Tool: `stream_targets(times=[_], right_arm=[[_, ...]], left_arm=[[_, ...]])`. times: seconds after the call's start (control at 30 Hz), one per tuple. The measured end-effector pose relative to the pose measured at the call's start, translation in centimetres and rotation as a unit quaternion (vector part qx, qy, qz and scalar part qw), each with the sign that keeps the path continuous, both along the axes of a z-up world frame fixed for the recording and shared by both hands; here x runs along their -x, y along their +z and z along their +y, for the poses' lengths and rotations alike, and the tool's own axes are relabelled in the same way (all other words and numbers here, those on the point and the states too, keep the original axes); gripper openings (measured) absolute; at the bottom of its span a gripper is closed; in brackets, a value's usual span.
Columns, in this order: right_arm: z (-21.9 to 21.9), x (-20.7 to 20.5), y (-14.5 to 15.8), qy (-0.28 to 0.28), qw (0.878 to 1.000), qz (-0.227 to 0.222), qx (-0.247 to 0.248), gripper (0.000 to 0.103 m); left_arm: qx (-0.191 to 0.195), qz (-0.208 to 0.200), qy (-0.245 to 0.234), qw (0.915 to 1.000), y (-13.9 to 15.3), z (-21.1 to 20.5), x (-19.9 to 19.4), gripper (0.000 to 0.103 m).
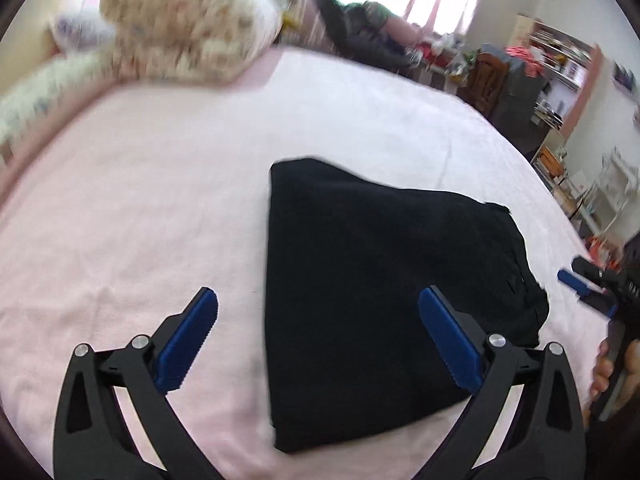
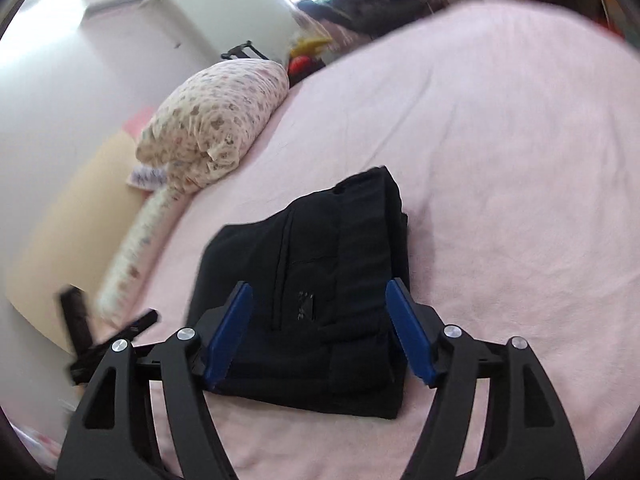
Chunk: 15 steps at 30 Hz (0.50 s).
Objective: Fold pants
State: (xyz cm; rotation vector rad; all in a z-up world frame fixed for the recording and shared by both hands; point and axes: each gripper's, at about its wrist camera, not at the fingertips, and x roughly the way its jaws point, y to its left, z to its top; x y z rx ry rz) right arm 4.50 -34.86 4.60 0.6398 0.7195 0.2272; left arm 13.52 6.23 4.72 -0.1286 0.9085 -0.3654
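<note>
Now both tongs spread wide over folded black pants [image 1: 372,304] on pink bed sheet [image 1: 140,208]

Left gripper [image 1: 318,338] gaping at fullest spread, blue pads clamping nothing; one pad over bare sheet beside the pants, the other over the dark cloth, contact impossible to judge; right gripper [image 2: 320,332] likewise apart, holding nothing, blue pads straddling the near end of the pants; pants folded into a compact thick bundle, several layers stacked, edges roughly squared, a seam and pocket line showing on top; lying flat on the sheet, well apart from the floral pillow [image 2: 216,128] beyond the pants; part of a hand [image 1: 604,368] beside the pants at the frame edge.
</note>
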Motion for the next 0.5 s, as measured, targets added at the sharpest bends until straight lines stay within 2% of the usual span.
stream_targets(times=[0.13,0.23,0.4,0.5], right_arm=[[-2.1,-2.0,-2.0,0.003,0.997,0.048,-0.060,0.071],[-2.4,-3.0,-3.0,-0.001,0.996,0.071,-0.062,0.071],[-2.8,-4.7,-5.2,0.008,0.990,0.114,-0.082,0.071],[-2.8,-5.3,-5.9,0.016,0.988,0.129,-0.085,0.071]], left_arm=[[0.066,0.077,0.009,0.9948,-2.0,2.3,-3.1,0.101],[0.110,0.121,0.013,0.9865,-3.5,3.1,-4.4,0.101],[0.100,0.143,0.007,0.9847,-4.9,2.7,-6.0,0.101],[0.113,0.162,-0.004,0.9803,-5.5,2.4,-6.8,0.101]])
